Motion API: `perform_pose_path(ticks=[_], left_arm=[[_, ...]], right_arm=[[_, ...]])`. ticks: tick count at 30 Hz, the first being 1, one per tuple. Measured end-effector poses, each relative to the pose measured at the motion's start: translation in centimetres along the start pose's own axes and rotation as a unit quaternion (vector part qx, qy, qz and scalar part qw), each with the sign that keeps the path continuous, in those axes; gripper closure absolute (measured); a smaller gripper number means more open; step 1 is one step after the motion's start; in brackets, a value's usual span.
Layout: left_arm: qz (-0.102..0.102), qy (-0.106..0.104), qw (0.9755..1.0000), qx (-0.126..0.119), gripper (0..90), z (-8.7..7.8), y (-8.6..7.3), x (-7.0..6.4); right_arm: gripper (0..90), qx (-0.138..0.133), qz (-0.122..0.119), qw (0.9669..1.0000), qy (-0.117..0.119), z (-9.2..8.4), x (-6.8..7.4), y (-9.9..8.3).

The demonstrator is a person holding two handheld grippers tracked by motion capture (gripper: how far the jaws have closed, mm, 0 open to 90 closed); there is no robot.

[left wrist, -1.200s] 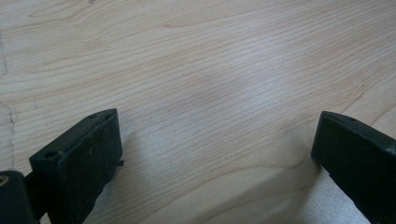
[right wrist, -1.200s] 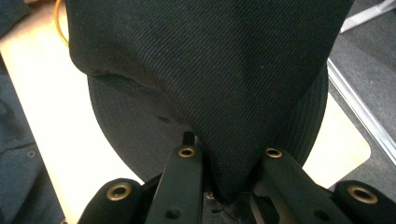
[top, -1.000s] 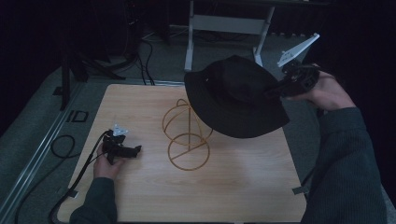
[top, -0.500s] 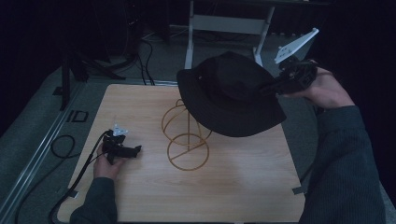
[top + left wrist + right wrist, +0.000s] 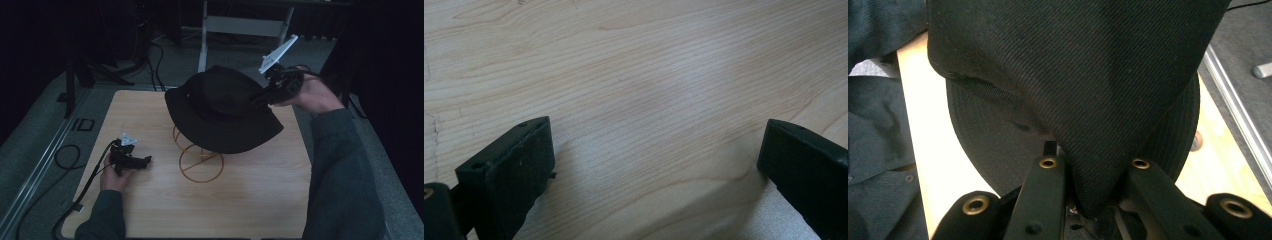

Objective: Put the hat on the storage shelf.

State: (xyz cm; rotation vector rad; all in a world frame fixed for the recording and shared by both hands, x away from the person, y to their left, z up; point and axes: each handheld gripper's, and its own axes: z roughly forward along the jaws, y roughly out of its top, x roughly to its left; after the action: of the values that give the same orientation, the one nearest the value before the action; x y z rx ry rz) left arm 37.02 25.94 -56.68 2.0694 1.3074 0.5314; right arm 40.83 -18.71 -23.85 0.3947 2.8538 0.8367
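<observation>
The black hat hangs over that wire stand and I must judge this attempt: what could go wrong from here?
The right tool pinches only a fold of the black hat, so it may slip. The brim could snag and tip the light gold wire stand, which the open left tool rests apart from, not steadying it.

The black hat [image 5: 220,112] covers the upper part of the wire stand [image 5: 200,162], so how the two meet cannot be told. The right gripper's [image 5: 257,97] fingers [image 5: 1048,195] sink into a fold of hat cloth, tips buried. The left gripper's [image 5: 654,175] fingers [image 5: 509,170] are cut off by the bottom edge over the bench [image 5: 649,75].
</observation>
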Motion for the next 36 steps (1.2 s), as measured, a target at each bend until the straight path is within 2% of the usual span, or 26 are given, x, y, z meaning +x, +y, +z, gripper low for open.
perform_pose_path(ticks=[6, 12, 15, 19, 22, 24, 26, 30, 31, 34, 36], left_arm=[[0.000, 0.000, 1.0000, 0.000, 2.0, 0.0, 0.0, 0.0], [0.000, 0.000, 1.0000, 0.000, 2.0, 0.0, 0.0, 0.0], [0.000, 0.000, 1.0000, -0.001, 2.0, 0.0, 0.0, 0.0], [0.000, 0.000, 1.0000, 0.000, 2.0, 0.0, 0.0, 0.0], [0.000, 0.000, 1.0000, 0.000, 2.0, 0.0, 0.0, 0.0], [0.000, 0.000, 1.0000, 0.000, 2.0, 0.0, 0.0, 0.0], [0.000, 0.000, 1.0000, 0.000, 2.0, 0.0, 0.0, 0.0], [0.000, 0.000, 1.0000, 0.000, 2.0, 0.0, 0.0, 0.0], [0.000, 0.000, 1.0000, 0.000, 2.0, 0.0, 0.0, 0.0], [0.000, 0.000, 1.0000, 0.000, 2.0, 0.0, 0.0, 0.0], [0.000, 0.000, 1.0000, 0.000, 2.0, 0.0, 0.0, 0.0]], right_arm=[[85.2, 0.013, -0.005, 0.9997, 0.019, 2.6, 0.0, 1.2], [83.7, 0.019, 0.007, 0.9991, 0.036, 4.7, -0.4, 1.4], [81.5, 0.021, 0.009, 0.9991, 0.035, 5.1, -0.5, 1.5], [72.8, 0.018, 0.018, 0.9992, 0.033, 5.9, -0.5, 1.5], [70.4, 0.006, 0.014, 0.9990, 0.041, 6.0, -0.4, 1.6], [65.5, 0.005, 0.001, 0.9986, 0.052, 6.0, 0.0, 1.8], [59.7, 0.016, -0.002, 0.9985, 0.051, 6.1, 0.2, 1.9], [48.8, 0.014, 0.019, 0.9990, 0.037, 6.2, -0.2, 1.6], [46.3, 0.013, 0.027, 0.9988, 0.038, 6.1, -0.3, 1.5], [36.7, 0.014, 0.032, 0.9985, 0.043, 6.0, -0.4, 1.2], [28.4, 0.019, 0.034, 0.9989, 0.027, 5.9, -0.3, 1.0]])
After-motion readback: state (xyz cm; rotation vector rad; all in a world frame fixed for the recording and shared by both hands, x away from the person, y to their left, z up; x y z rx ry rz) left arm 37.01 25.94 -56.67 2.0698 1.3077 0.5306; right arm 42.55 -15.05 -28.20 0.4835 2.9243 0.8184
